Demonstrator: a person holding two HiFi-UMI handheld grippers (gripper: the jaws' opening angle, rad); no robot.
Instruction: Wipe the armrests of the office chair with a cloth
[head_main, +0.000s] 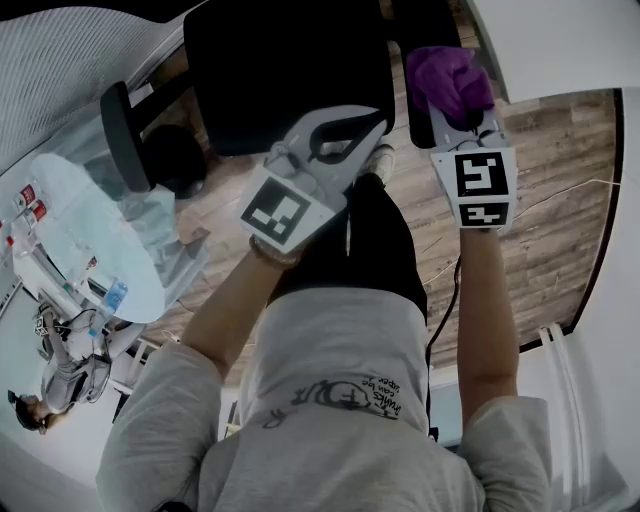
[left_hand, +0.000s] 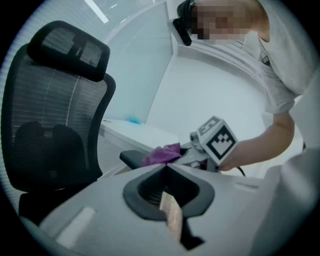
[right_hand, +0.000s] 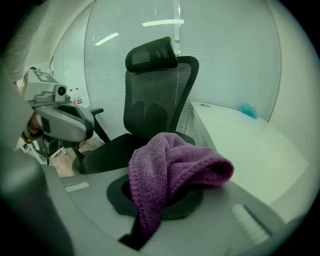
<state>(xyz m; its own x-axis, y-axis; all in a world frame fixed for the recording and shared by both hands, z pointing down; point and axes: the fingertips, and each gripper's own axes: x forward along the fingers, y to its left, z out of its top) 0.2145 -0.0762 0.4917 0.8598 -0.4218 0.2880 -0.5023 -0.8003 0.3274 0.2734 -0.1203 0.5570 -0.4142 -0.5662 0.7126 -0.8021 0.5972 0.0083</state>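
A purple terry cloth, bunched and draped over the front of the right gripper, pinched between jaws closed down onto its folds. Held as a thick wad, probably so that a soft pad rather than bare plastic meets the chair. In the left gripper view, lying at the near end of the black padded armrest on the person's right side, on it or just above it; contact not certain. In the head view, set just beside that same dark strip, next to the black seat of the black mesh office chair. Reads as the opening of, or a stroke within, the wipe of this armrest.

Empty, the left gripper: jaw tips brought together, with only a sliver of floor showing through the oval gap behind them. Hovering near the front edge of the seat, apart from the cloth, likely parked there to keep out of the way, since wiping calls for one tool only.

Off at the far left of the head view, the other armrest, touched by neither gripper.

Further out: a tall mesh backrest topped by a curved headrest, a white desk close along the person's right, a wood-plank floor underneath. Little room between desk and armrest, so worth keeping strokes along the pad and away from the desk edge.
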